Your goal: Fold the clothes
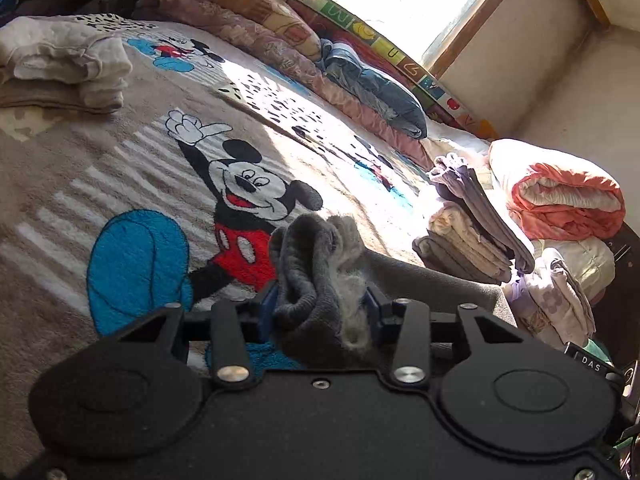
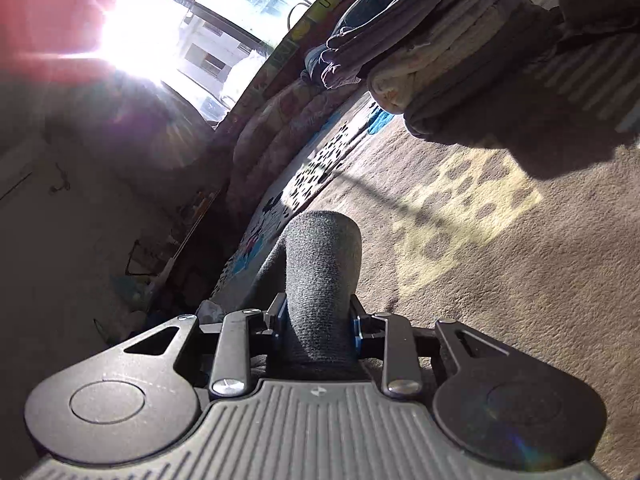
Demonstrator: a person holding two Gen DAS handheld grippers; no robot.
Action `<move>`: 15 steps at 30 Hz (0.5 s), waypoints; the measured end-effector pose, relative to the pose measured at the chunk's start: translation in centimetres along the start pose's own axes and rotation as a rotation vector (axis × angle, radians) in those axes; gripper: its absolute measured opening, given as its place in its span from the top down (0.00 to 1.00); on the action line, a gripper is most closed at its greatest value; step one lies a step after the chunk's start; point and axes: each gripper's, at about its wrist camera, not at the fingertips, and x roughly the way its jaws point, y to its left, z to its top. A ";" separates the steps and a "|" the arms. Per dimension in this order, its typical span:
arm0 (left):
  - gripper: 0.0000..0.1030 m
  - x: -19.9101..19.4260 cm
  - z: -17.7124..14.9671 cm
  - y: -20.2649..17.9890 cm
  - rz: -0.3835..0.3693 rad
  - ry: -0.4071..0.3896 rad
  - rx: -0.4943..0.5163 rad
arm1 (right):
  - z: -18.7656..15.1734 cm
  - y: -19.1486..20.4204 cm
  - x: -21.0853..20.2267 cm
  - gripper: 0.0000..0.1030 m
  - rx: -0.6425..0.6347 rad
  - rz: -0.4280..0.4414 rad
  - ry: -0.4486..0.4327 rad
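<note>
A dark grey knit garment (image 1: 316,276) with a fuzzy lighter lining is bunched between the blue pads of my left gripper (image 1: 320,304), which is shut on it just above the cartoon-mouse bedspread (image 1: 140,184). The cloth trails off to the right over the bed. In the right wrist view, my right gripper (image 2: 316,316) is shut on a rounded fold of the same dark grey garment (image 2: 320,264), held low over the beige blanket (image 2: 500,280). Both sets of fingertips are hidden by the cloth.
A stack of folded clothes (image 1: 472,232) (image 2: 440,64) sits at the bed's right side. Another folded pile (image 1: 64,64) lies at the far left. Rolled quilts (image 1: 560,192) and pillows (image 1: 260,12) line the far edge under a sunlit window (image 2: 208,40).
</note>
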 end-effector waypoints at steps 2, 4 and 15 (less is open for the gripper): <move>0.59 -0.6 -0.7 -2.6 -0.056 0.006 0.032 | 0.2 -0.2 -3.8 0.70 -0.006 0.011 -0.052; 0.59 -0.8 -1.6 -5.3 -0.107 0.023 0.063 | 0.5 -0.9 -8.3 0.70 -0.014 0.013 -0.108; 0.59 5.9 -9.5 -22.4 -0.350 0.267 0.187 | 1.8 -9.4 -29.0 0.70 0.076 -0.112 -0.440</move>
